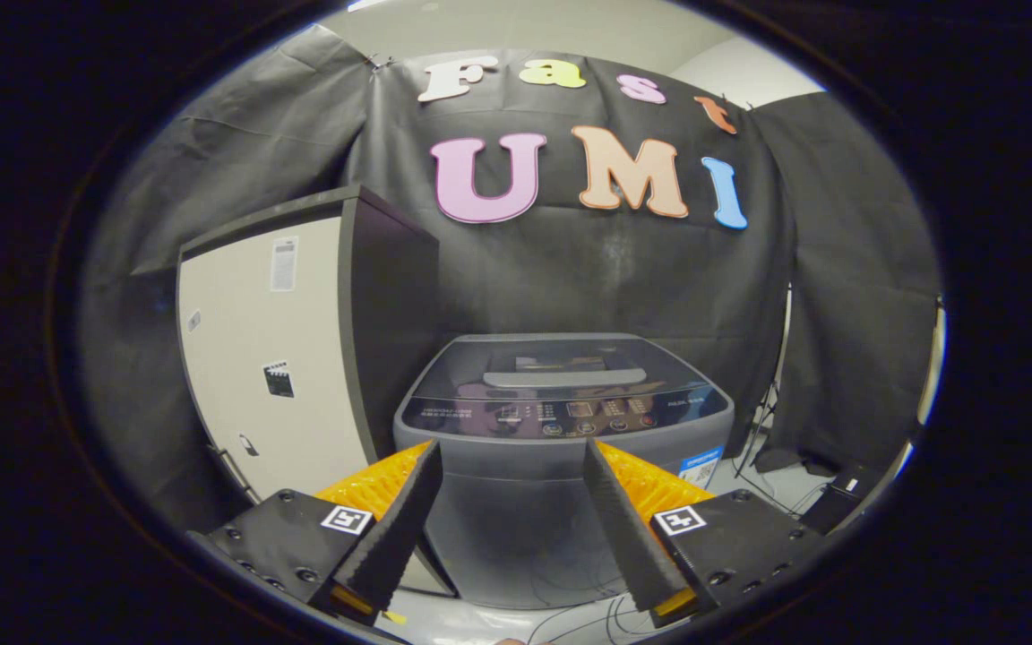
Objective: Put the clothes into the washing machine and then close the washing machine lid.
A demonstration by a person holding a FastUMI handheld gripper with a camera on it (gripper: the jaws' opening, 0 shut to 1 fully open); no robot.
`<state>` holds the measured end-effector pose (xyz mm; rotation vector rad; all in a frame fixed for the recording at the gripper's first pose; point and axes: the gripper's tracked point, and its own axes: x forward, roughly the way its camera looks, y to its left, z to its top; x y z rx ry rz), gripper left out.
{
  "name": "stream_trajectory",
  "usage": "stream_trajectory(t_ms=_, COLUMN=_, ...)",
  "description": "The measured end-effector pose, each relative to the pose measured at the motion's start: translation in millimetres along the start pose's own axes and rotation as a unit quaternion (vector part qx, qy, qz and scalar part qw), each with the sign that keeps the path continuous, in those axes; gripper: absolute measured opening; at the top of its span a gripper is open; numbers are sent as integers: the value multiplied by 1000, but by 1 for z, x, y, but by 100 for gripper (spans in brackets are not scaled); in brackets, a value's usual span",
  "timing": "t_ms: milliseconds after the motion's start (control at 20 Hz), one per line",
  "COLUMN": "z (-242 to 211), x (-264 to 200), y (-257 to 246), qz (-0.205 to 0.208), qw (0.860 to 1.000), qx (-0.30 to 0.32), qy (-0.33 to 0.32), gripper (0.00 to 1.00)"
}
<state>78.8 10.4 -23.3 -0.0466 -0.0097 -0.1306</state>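
Spread wide and gripping nothing, my tongs (pixel 511 470) hung in the air, both fingers (pixel 391 528) bearing a small square black-and-white marker on the block behind. Beyond them and framed in the gap between them stood the washing machine (pixel 561 448), a grey top-loader set upright on the pale floor (pixel 776 488), its front panel facing me squarely. Its dark lid (pixel 561 367) lay flat and closed, a long pale handle running across it from side to side, with a row of buttons on the control strip just nearer me. Printing on that strip was too small to read, as was a blue-and-white sticker (pixel 700 466) at the front corner by my right finger. Left of the machine and close beside it rose a tall cabinet (pixel 274 358) with a light face and dark side, carrying several small labels I could not make out. Cables (pixel 588 614) trailed over the floor near the machine's foot.
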Motion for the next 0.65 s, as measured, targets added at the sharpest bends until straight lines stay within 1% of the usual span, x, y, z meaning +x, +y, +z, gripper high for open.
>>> stream_trajectory(t_ms=250, z=-2, x=-1, y=-6, qz=-6, qw=1000, qx=-5, qy=1, gripper=98)
stream_trajectory(t_ms=650, z=18, x=-8, y=-5, qz=0, qw=1000, qx=3, qy=-23, gripper=98)
